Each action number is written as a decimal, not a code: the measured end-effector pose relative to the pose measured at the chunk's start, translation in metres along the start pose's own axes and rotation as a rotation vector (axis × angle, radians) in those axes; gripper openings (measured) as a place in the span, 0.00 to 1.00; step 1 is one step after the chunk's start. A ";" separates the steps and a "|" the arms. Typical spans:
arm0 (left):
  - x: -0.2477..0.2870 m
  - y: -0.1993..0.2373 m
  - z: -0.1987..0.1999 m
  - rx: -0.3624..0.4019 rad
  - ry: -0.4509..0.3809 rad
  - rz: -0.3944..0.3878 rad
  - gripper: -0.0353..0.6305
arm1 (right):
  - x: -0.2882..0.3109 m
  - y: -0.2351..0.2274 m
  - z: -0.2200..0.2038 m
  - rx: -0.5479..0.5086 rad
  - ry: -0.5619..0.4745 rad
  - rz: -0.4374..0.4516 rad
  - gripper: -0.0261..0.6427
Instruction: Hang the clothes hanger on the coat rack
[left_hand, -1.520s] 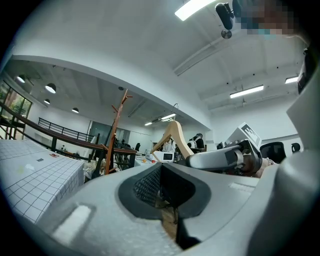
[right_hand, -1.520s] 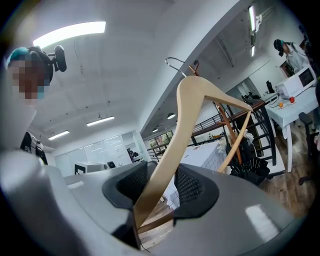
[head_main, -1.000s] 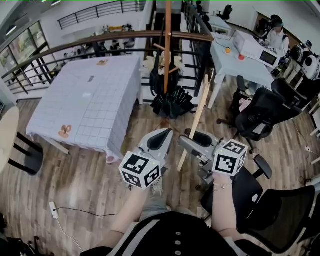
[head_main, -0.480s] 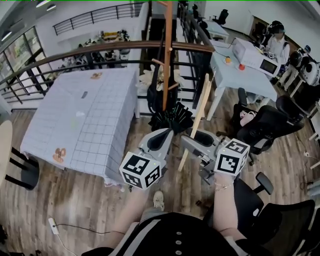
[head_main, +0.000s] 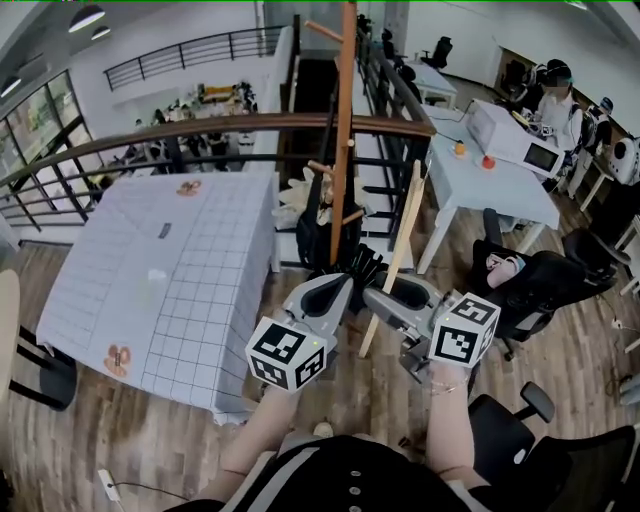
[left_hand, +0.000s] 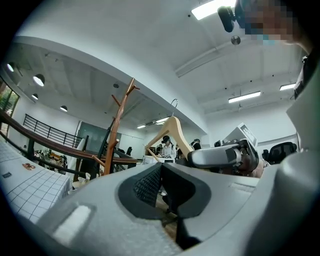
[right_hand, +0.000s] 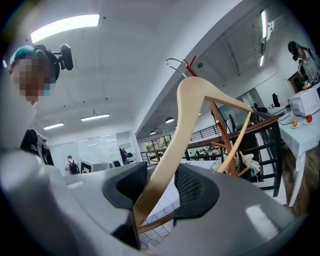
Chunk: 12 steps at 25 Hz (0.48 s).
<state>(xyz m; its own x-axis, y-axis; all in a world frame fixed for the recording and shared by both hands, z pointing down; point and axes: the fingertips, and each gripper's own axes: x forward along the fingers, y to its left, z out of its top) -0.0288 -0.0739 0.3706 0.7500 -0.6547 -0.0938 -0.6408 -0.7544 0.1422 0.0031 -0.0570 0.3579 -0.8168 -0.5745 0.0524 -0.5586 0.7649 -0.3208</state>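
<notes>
Approach: tall brown wooden coat rack (head_main: 345, 130) nearer than before. right gripper (head_main: 378, 297) clamps pale wooden clothes hanger (head_main: 402, 240); left gripper (head_main: 335, 287) closed, empty. Hanging step probably close.

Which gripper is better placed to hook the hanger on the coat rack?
Right. The right gripper is clamped on the wooden hanger, hook uppermost, with the coat rack ahead. The left gripper holds nothing, its jaws together.

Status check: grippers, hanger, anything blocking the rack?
Right gripper clamped on wooden hanger, hook up. Left gripper shut, empty. Hanger not yet on coat rack; rack straight ahead, nothing seen between them.
</notes>
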 end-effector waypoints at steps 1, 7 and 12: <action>0.003 0.006 -0.001 -0.003 0.002 -0.003 0.04 | 0.004 -0.003 0.000 0.002 -0.002 0.000 0.30; 0.011 0.033 -0.012 -0.018 0.027 0.008 0.04 | 0.019 -0.016 -0.007 0.027 0.017 0.001 0.30; 0.012 0.040 -0.021 -0.004 0.031 0.018 0.04 | 0.017 -0.022 -0.017 0.034 0.009 -0.008 0.30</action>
<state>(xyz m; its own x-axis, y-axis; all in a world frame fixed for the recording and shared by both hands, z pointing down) -0.0414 -0.1108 0.3954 0.7431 -0.6665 -0.0605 -0.6537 -0.7422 0.1476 -0.0012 -0.0783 0.3821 -0.8135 -0.5781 0.0634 -0.5602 0.7496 -0.3524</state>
